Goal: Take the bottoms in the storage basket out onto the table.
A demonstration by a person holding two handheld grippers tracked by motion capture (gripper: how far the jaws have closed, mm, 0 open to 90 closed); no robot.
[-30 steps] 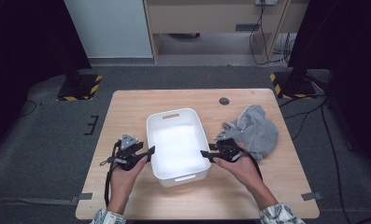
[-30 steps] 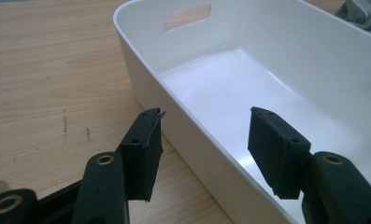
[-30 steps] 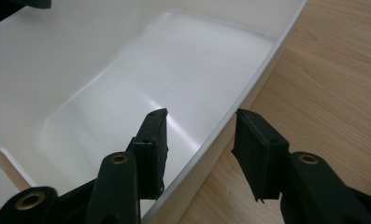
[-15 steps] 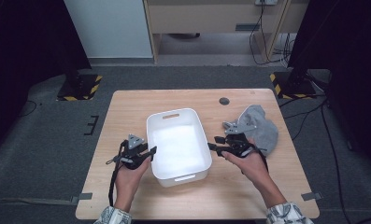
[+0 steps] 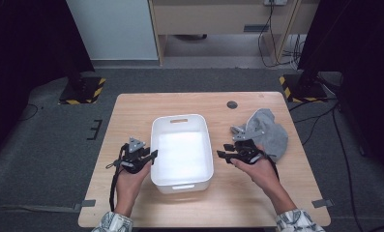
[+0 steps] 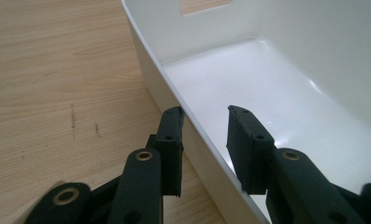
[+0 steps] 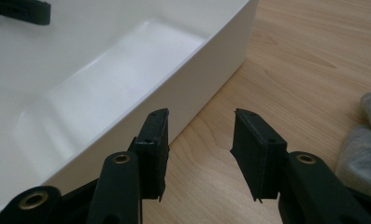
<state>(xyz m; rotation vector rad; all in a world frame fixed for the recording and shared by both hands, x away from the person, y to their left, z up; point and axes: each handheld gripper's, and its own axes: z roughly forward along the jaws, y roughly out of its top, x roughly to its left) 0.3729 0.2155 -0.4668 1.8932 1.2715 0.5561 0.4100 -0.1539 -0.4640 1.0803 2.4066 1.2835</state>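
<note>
Table (image 5: pixel 131 111) of pale wood seen from above in the high view, white bin (image 5: pixel 182 122) at its middle, grey cloth (image 5: pixel 269 133) crumpled near the right edge, small dark disc (image 5: pixel 232 104) toward the far side. Left gripper (image 5: pixel 148 157) at the bin's left wall, held in a hand (image 5: pixel 126 179) coming in from below. Right gripper (image 5: pixel 222 155) just right of the bin, clear of its wall, with the cloth right behind it and partly under its body.

From the left gripper view: jaws astride the bin's left rim (image 6: pixel 174 88), one pad outside over the wood, the other inside above the white floor. Jaws just been closing, rim between them; outer pad at or nearly at the wall, a gap left on the inner side, so no clamp yet.

From the right gripper view: jaws apart, nothing between them but bare tabletop (image 7: pixel 309 51). Bin's wall (image 7: pixel 211 60) just beside the left-hand pad, cloth (image 7: pixel 365 154) at the right edge. Other gripper's black jaw tip at top left, across the bin.
</note>
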